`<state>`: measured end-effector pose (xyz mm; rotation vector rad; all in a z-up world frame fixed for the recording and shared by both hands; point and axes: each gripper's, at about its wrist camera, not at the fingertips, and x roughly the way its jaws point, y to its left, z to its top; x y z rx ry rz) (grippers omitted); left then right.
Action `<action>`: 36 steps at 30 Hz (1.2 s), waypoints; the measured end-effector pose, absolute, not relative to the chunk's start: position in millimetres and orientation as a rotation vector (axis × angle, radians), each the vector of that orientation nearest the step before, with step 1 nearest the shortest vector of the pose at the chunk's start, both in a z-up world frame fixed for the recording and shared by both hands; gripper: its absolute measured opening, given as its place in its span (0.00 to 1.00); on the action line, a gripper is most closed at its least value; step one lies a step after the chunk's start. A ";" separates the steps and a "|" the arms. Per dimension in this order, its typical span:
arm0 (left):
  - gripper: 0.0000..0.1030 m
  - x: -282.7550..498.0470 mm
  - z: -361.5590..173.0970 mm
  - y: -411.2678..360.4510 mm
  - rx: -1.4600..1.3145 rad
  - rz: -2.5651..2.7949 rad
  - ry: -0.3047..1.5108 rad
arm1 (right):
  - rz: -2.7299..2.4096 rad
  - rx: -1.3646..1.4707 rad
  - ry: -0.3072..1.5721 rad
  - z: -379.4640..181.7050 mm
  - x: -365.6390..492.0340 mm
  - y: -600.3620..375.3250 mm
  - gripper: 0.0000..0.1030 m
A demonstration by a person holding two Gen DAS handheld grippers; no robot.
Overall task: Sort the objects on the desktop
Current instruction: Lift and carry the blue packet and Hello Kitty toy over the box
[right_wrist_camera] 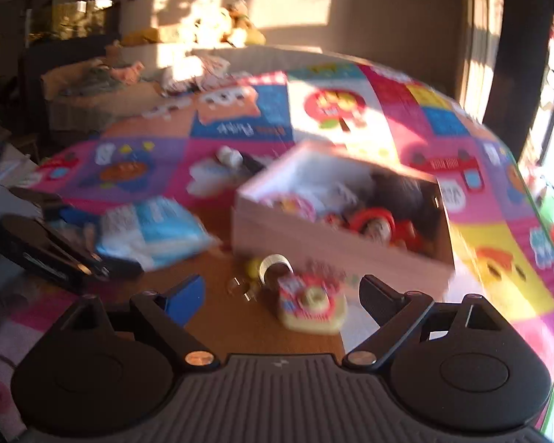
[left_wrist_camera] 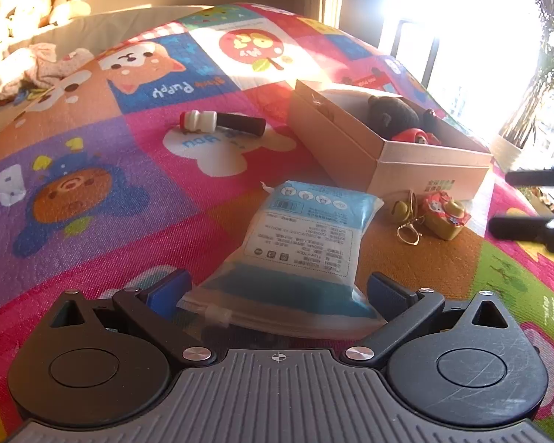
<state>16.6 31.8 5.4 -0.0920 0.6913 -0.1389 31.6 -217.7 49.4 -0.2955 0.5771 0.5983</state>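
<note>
A blue-and-white plastic pouch (left_wrist_camera: pixel 303 243) lies on the play mat, its near end between the open jaws of my left gripper (left_wrist_camera: pixel 279 291); the pads stand apart from it. The pouch also shows in the right wrist view (right_wrist_camera: pixel 151 232), blurred. A small yellow-and-red toy camera (left_wrist_camera: pixel 445 216) with a key ring lies right of the pouch. In the right wrist view the toy camera (right_wrist_camera: pixel 310 306) sits between the open fingers of my right gripper (right_wrist_camera: pixel 280 301). An open cardboard box (left_wrist_camera: pixel 387 147) holds a dark plush and red toys; it also shows in the right wrist view (right_wrist_camera: pixel 336 236).
A white-and-dark bottle-shaped object (left_wrist_camera: pixel 221 122) lies on the colourful mat (left_wrist_camera: pixel 92 192) behind the pouch. The right gripper shows as dark fingers (left_wrist_camera: pixel 528 199) at the right edge. A sofa with soft toys (left_wrist_camera: pixel 29 11) stands behind the mat.
</note>
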 end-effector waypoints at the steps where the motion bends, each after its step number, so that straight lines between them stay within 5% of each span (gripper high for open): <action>1: 1.00 16.7 5.4 31.1 -0.087 -0.137 0.693 | 0.577 -0.281 0.600 43.5 37.4 -219.7 0.89; 20: 1.00 17.8 4.9 27.5 -0.063 -0.134 0.702 | 0.554 -0.210 0.665 7.6 83.6 -205.8 0.87; 23: 1.00 17.8 5.4 27.1 -0.060 -0.131 0.701 | 0.548 -0.178 0.712 5.1 87.6 -210.2 0.54; 33: 1.00 29.7 19.3 0.2 0.031 -0.161 0.663 | 0.572 -0.171 0.684 25.9 43.4 -227.9 0.54; 35: 0.91 35.1 18.1 -7.4 0.062 -0.139 0.676 | 0.566 -0.182 0.683 29.5 33.6 -233.7 0.54; 36: 0.71 36.2 17.4 -9.9 0.075 -0.125 0.682 | 0.568 -0.187 0.681 31.5 28.4 -237.1 0.54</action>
